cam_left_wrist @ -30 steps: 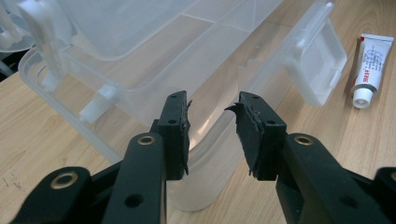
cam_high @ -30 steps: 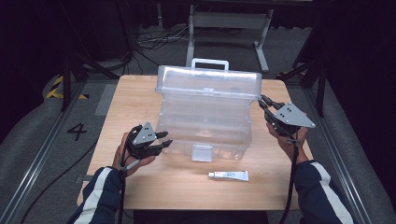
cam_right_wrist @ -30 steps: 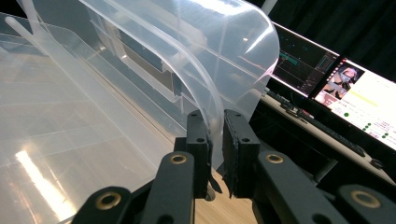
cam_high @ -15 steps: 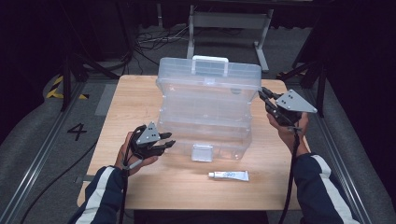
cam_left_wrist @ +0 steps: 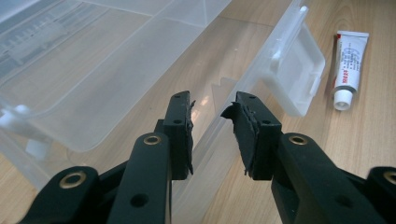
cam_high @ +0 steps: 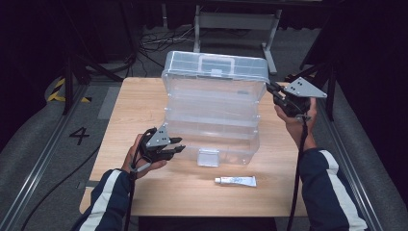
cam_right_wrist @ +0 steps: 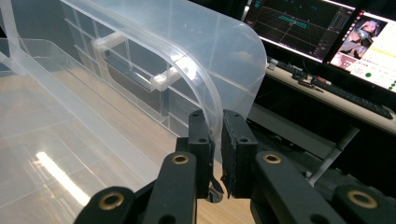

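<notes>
A clear plastic box [cam_high: 211, 130] stands in the middle of the wooden table [cam_high: 134, 106], its lid [cam_high: 216, 72] swung up toward the far side. My right gripper [cam_high: 269, 87] is shut on the lid's right rim; in the right gripper view the curved lid edge [cam_right_wrist: 210, 51] is pinched between the pads of that gripper [cam_right_wrist: 217, 140]. My left gripper [cam_high: 179, 147] is at the box's front left corner. In the left gripper view its jaws [cam_left_wrist: 214, 126] stand apart around the thin front wall of the box [cam_left_wrist: 116, 84], without visibly pressing it.
A small white tube [cam_high: 235, 181] lies on the table in front of the box, also to the right in the left gripper view [cam_left_wrist: 348, 70]. The box's front latch [cam_high: 208, 157] hangs down. A metal frame [cam_high: 235, 21] stands behind the table. Monitors [cam_right_wrist: 327, 28] sit off the right side.
The lid has swung up from nearly flat to more upright. My right gripper rose and moved back with its rim. The left gripper stayed where it was.
</notes>
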Available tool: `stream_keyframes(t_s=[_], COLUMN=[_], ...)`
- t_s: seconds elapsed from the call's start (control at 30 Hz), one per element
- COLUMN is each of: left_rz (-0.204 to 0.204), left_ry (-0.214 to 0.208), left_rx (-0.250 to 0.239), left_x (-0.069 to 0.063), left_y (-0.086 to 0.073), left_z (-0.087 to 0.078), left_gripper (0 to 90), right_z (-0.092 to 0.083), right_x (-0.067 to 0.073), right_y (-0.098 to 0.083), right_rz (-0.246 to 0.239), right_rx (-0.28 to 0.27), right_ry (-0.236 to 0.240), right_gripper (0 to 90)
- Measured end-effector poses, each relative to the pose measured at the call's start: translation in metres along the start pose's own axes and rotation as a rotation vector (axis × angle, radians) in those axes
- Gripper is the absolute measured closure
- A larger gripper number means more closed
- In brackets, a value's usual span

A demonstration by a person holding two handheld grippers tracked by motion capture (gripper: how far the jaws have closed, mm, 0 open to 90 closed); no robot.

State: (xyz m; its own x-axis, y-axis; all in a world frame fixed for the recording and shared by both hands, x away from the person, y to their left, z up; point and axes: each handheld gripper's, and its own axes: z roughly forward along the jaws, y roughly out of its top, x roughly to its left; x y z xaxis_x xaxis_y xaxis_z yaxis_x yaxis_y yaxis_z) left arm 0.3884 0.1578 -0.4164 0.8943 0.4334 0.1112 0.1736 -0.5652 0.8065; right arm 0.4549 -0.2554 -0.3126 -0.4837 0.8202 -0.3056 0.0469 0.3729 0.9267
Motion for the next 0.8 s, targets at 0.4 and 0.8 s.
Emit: stream_keyframes(t_s=[0.4,0.8], left_rz=[0.014,0.056], left_ry=[-0.038,-0.004], left_rx=[0.015,0.115], left_x=[-0.003,-0.005], left_y=[0.006,0.004], left_z=[0.004,0.016], left_gripper=[71.1,65.8], right_z=[0.013,0.022], right_x=[-0.014,-0.018], right_y=[0.008,0.009], right_rz=[0.031,0.071], right_rx=[0.036,0.028], right_ry=[0.033,0.018], right_gripper=[83.2,83.4])
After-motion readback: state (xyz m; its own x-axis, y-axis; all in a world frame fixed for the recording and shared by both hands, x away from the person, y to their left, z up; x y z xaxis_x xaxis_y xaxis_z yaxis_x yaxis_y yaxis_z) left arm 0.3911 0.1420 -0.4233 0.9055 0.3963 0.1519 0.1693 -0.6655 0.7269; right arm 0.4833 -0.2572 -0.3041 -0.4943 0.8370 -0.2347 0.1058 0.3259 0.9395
